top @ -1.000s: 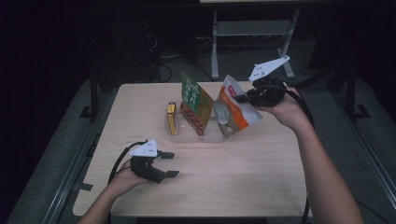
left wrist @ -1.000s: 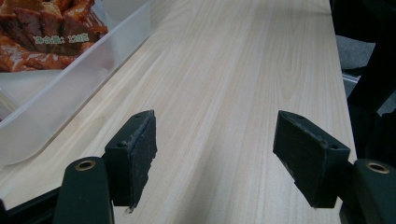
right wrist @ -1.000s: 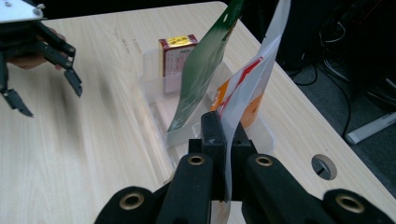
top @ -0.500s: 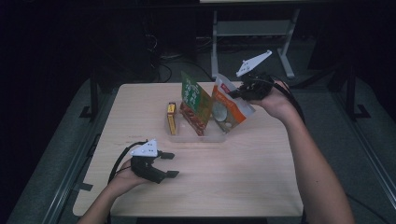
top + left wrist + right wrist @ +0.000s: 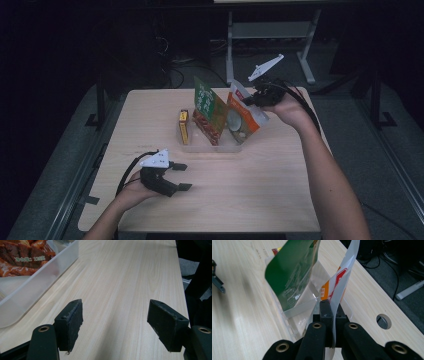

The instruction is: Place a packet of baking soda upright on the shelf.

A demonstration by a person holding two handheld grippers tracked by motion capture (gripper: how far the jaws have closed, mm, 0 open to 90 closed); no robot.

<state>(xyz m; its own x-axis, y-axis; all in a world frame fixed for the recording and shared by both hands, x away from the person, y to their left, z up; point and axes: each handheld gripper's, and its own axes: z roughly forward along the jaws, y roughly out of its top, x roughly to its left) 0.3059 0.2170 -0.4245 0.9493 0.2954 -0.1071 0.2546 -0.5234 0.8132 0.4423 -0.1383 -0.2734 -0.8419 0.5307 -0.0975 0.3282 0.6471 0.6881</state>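
Observation:
A clear plastic tray (image 5: 205, 146) stands mid-table with a yellow box (image 5: 184, 125) at its left, a green-topped snack bag (image 5: 208, 110) in the middle and an orange-and-white pouch (image 5: 241, 118) at its right. My right gripper (image 5: 250, 101) is shut on the pouch's top edge; in the right gripper view the white edge (image 5: 342, 282) runs up between the closed pads (image 5: 325, 312), with the green bag (image 5: 292, 275) to the left. Near the table's front left, my left gripper (image 5: 181, 176) rests open. Its pads (image 5: 71, 322) stand wide apart over bare wood (image 5: 120, 290), with nothing between them.
The wooden table (image 5: 260, 185) has bare room in front of and right of the tray. A round cable hole (image 5: 384, 321) sits in the tabletop near the pouch. Dark floor, cables and a white stand (image 5: 235, 30) lie beyond the far edge.
My right gripper has carried the orange pouch leftward and slightly down toward the tray, beside the green bag. The left gripper has stayed in place.

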